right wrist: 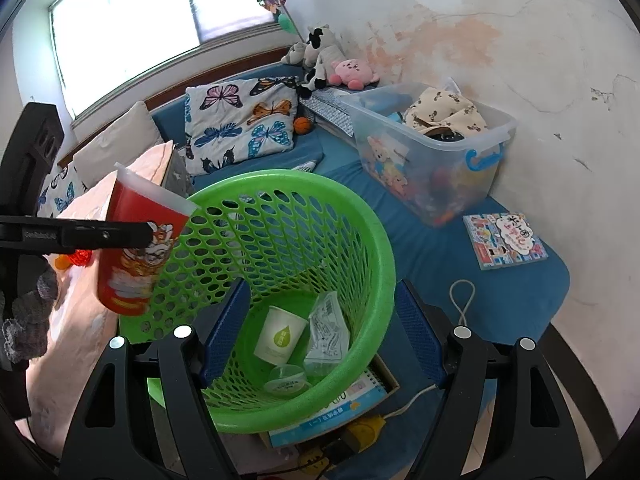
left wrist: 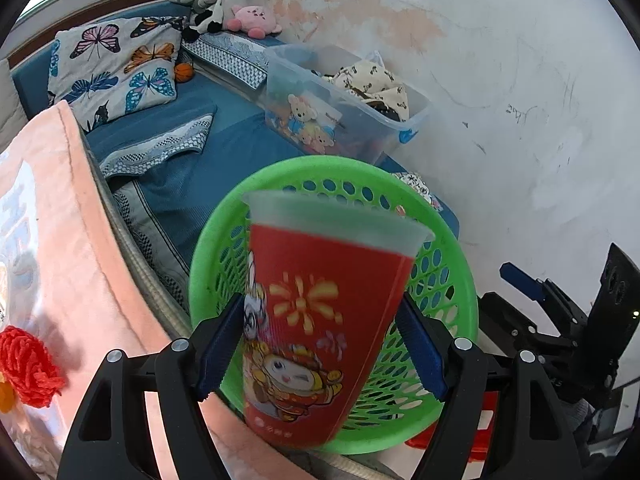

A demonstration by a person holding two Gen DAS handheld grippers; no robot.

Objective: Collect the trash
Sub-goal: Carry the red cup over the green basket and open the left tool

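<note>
The left gripper [left wrist: 320, 344] is clamped on a red cup [left wrist: 320, 320] with cartoon print, holding it at the left rim of the green basket [right wrist: 376, 248], tilted, outside the wall. The right gripper [right wrist: 320, 332] hangs wide apart with nothing between its fingers, above the basket's near side. Inside the basket lie a white paper cup [right wrist: 280, 338], a clear wrapper [right wrist: 326, 332] and a small lid [right wrist: 286, 378].

Cup [right wrist: 136, 248] held in left gripper [left wrist: 320, 344], at basket [right wrist: 376, 248] rim, left side. In basket: paper cup [right wrist: 280, 338], wrapper [right wrist: 328, 328], lid [right wrist: 286, 380]. Storage bin [right wrist: 436, 160] behind basket, on bed [right wrist: 420, 248]; book [right wrist: 506, 240] right of basket.
</note>
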